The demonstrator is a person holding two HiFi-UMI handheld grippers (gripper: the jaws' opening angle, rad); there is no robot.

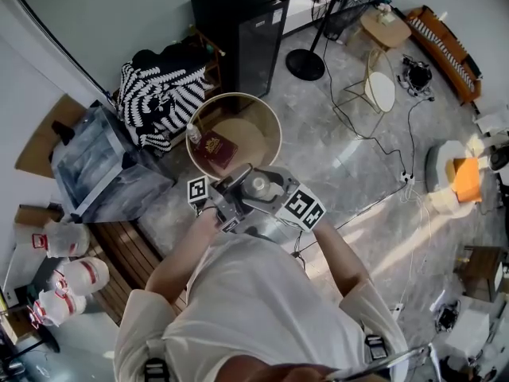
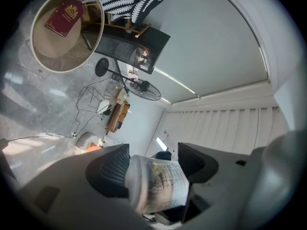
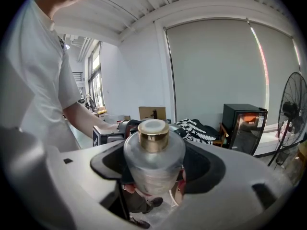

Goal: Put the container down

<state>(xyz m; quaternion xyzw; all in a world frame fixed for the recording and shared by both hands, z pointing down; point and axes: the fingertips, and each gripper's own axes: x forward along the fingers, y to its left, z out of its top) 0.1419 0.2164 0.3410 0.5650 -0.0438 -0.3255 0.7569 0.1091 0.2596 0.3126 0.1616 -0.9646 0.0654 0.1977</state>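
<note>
A frosted container [image 1: 258,186] with a gold collar and white cap hangs in the air between both grippers, just in front of the person's chest. My left gripper [image 1: 238,188] is shut on its printed body [image 2: 158,186], which fills the gap between the jaws [image 2: 153,169]. Coming from the other side, my right gripper [image 1: 276,195] is shut on the same container [image 3: 154,157], cap upward. A little ahead stands a round beige table [image 1: 266,130], with a dark red booklet [image 1: 213,150] and a small bottle [image 1: 193,134] on it.
A black cabinet [image 1: 238,30], a pile of striped cloth [image 1: 159,94] and a clear plastic box [image 1: 99,165] stand beyond and left of the table. A fan stand [image 1: 306,62] and cables [image 1: 374,146] lie on the floor to the right. A wooden bench [image 1: 131,253] is at left.
</note>
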